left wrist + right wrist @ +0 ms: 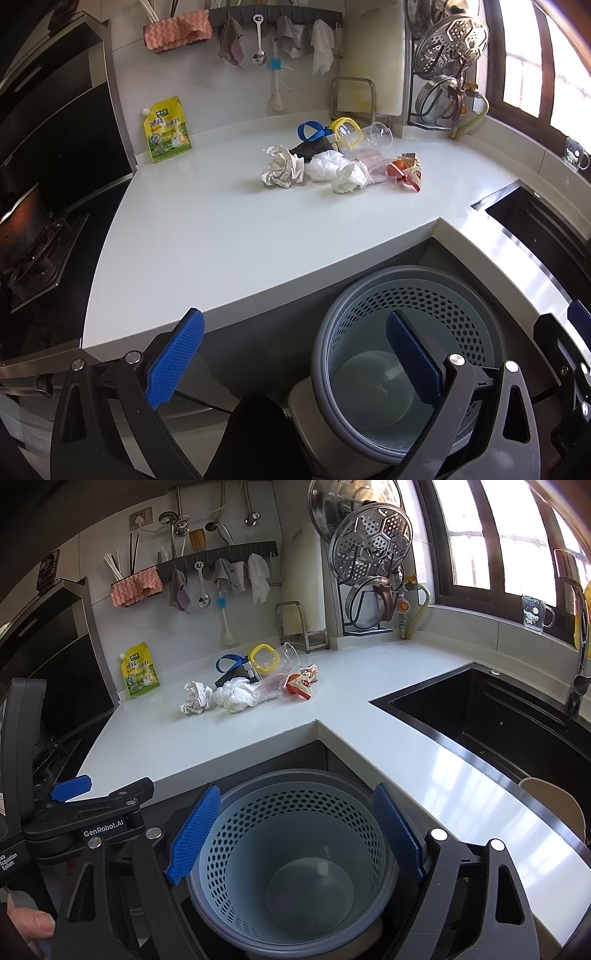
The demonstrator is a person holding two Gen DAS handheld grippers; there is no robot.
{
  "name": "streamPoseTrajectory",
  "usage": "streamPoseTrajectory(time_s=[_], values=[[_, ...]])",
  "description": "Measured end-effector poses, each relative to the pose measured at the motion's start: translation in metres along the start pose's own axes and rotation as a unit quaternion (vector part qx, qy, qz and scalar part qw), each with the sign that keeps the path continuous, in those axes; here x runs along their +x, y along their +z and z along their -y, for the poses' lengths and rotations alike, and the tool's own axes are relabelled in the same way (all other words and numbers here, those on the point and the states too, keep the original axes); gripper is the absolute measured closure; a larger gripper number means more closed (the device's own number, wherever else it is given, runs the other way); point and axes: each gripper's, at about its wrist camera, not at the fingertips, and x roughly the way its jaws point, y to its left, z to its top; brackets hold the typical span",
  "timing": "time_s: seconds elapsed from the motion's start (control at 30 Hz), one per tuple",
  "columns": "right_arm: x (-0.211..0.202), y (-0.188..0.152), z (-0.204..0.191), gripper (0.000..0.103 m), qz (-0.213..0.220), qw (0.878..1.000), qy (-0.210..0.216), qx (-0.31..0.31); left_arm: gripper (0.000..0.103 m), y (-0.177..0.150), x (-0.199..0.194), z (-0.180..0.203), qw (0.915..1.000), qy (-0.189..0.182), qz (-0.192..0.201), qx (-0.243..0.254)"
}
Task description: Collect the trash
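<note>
A pile of trash lies on the white counter (207, 236): a crumpled paper ball (281, 167) (195, 697), white tissues (338, 171) (236, 695), a clear plastic cup (364, 137) (282, 658), a red snack wrapper (404, 170) (301, 685), and a dark scrap (309, 147). A perforated blue-grey bin (406, 354) (291, 860) stands below the counter's inner corner and looks empty. My left gripper (295, 362) is open and empty, in front of the counter edge. My right gripper (295, 838) is open and empty above the bin.
A yellow seasoning pouch (167, 130) (140, 670) leans on the back wall. A blue and yellow lid ring (332, 129) lies behind the trash. A black sink (498, 716) is at the right, a stove (33, 236) at the left. A dish rack (369, 565) stands in the corner.
</note>
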Motion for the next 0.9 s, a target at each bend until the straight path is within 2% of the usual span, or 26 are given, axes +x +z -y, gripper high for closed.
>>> streamPoseTrajectory(time_s=[0.9], values=[[0.0027, -0.0054, 0.0033, 0.022, -0.002, 1.000, -0.006, 0.001, 0.006, -0.0008, -0.0057, 0.0010, 0.9999, -0.010, -0.001, 0.003]])
